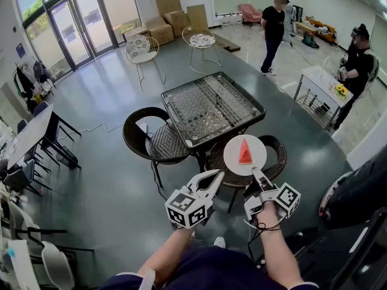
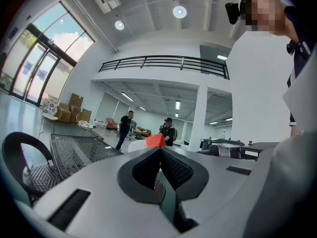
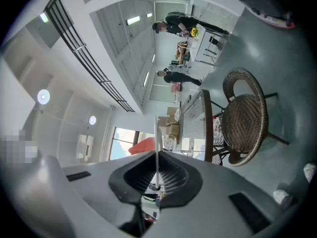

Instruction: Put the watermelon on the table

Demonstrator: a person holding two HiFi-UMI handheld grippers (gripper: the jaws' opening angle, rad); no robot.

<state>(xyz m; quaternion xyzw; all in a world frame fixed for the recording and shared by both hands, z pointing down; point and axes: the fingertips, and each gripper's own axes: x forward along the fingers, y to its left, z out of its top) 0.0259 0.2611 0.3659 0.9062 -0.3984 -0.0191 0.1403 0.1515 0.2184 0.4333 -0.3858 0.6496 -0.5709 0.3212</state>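
Observation:
A red watermelon wedge [image 1: 245,152] lies on a round white plate [image 1: 232,156]. My right gripper [image 1: 256,173] is shut on the plate's near rim and holds it level in the air, just in front of the square glass-topped table [image 1: 211,107]. In the right gripper view the plate [image 3: 157,130] shows edge-on between the jaws of that gripper [image 3: 157,153], with the wedge [image 3: 143,145] beside it. My left gripper [image 1: 211,177] sits just left of the plate, its jaws closed on nothing. The left gripper view shows that gripper [image 2: 159,150] with the wedge [image 2: 155,141] beyond its tips.
Two dark wicker chairs [image 1: 151,139] [image 1: 275,153] stand at the table's near side, the right one under the plate. Two people [image 1: 272,24] [image 1: 360,59] stand farther off by a small white table [image 1: 319,82]. A dark bulky object [image 1: 357,192] is at the right.

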